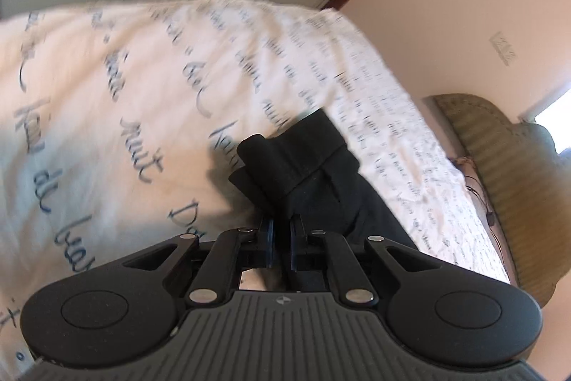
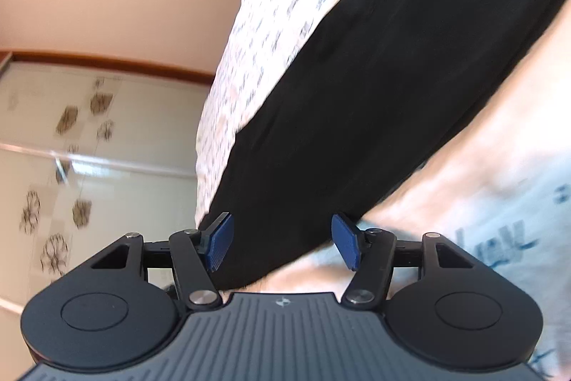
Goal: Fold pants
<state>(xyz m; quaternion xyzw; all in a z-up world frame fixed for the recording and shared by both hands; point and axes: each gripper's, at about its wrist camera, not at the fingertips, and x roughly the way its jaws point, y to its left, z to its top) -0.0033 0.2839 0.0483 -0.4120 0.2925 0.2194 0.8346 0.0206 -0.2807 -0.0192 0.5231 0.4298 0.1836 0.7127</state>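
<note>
Left gripper (image 1: 281, 240) is clamped on a bunched fold of the black pants (image 1: 303, 166) over the bed (image 1: 125, 77); right gripper (image 2: 282, 243) gapes wide, pants between its pads (image 2: 344, 238) but ungripped.

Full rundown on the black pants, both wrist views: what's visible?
The black pants look like plain matte, soft cloth lying on a white bedsheet printed with blue script. In the left wrist view a banded end is bunched and lifted, running down between the nearly shut left gripper. In the right wrist view a broad flat panel stretches diagonally; the right gripper straddles its near edge, fingers apart, not pressing.
</note>
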